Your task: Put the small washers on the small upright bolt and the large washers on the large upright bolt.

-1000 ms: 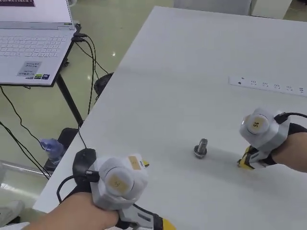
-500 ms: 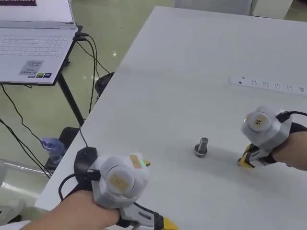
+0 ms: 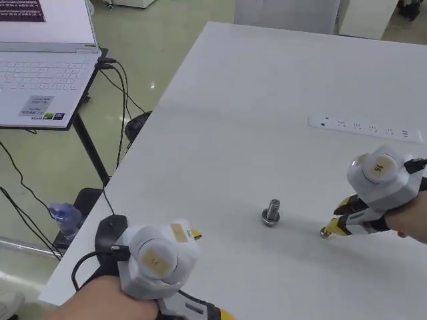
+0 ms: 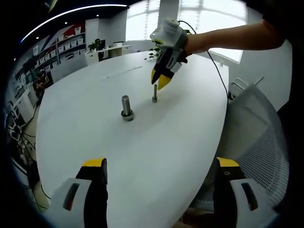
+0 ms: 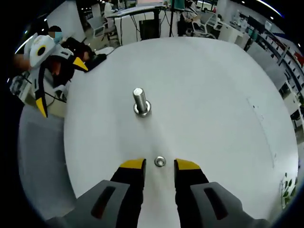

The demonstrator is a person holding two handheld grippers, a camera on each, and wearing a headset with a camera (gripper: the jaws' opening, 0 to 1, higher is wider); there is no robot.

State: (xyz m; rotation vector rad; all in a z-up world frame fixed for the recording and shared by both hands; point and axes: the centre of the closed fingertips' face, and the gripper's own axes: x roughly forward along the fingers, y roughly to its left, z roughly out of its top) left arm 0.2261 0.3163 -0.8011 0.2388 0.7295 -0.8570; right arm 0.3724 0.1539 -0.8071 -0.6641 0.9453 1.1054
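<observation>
The large upright bolt (image 3: 270, 213) (image 4: 126, 108) (image 5: 141, 103) stands mid-table on its wide base. To its right stands the small upright bolt (image 3: 325, 233) (image 4: 155, 93) (image 5: 160, 162). My right gripper (image 3: 333, 228) (image 5: 160, 165) hovers just above the small bolt. Its yellow fingertips (image 5: 133, 165) are slightly apart, and the bolt's top shows in the gap, untouched. The right gripper (image 4: 161, 81) also points down at the small bolt in the left gripper view. My left gripper (image 4: 159, 166) (image 3: 160, 257) sits at the table's near left edge, its jaws wide apart and holding nothing. I see no loose washers.
A white power strip (image 3: 363, 128) lies at the back right of the white table (image 3: 220, 120). An open laptop (image 3: 40, 67) stands on a stand left of the table, with cables hanging and a bottle (image 3: 65, 215) on the floor. A mesh chair (image 4: 256, 128) stands by the table's edge.
The head camera has tilted and shifted. My right gripper has drawn back to the right and up, uncovering the small bolt at its tips. The left gripper has stayed near the front edge.
</observation>
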